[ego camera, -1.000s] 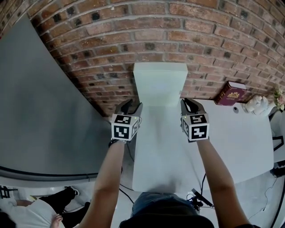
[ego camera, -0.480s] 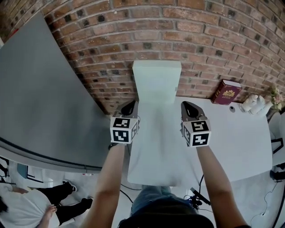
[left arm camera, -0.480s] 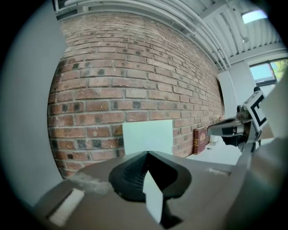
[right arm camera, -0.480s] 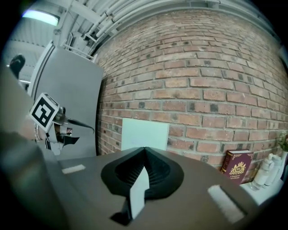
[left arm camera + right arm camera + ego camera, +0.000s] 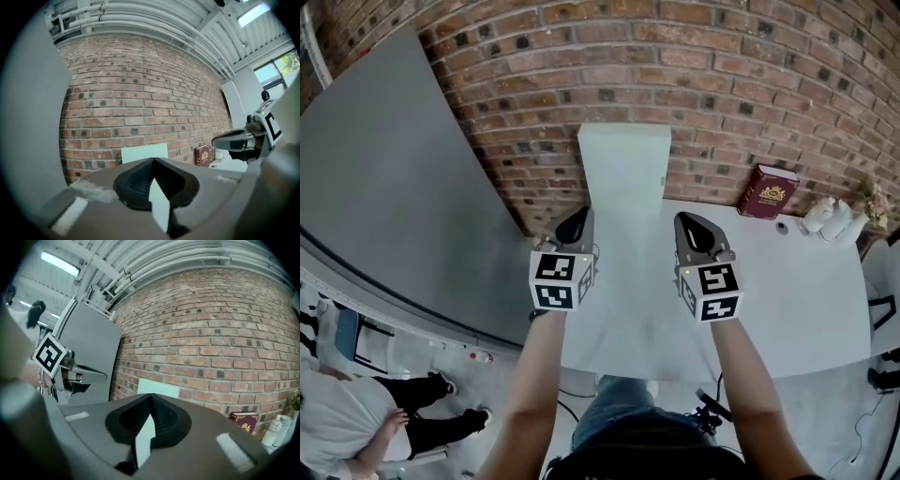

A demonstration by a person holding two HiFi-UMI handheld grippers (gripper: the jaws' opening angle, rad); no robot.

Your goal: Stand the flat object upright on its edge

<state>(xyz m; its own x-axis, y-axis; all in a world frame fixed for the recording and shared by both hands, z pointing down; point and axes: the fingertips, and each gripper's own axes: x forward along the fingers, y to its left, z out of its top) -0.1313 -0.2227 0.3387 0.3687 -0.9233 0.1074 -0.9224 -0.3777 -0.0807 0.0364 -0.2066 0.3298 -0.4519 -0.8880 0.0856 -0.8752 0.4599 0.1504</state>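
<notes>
A: Claws?
B: Left gripper and right gripper are both pressed together, pinching nothing, mid-frame.
A: Board?
B: White board stands upright against the brick wall, upper center.

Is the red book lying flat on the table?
No, the red book stands upright, leaning against the brick wall at the back of the table.

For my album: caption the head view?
Left gripper and right gripper, both shut, at a white table; red book by brick wall.
</notes>
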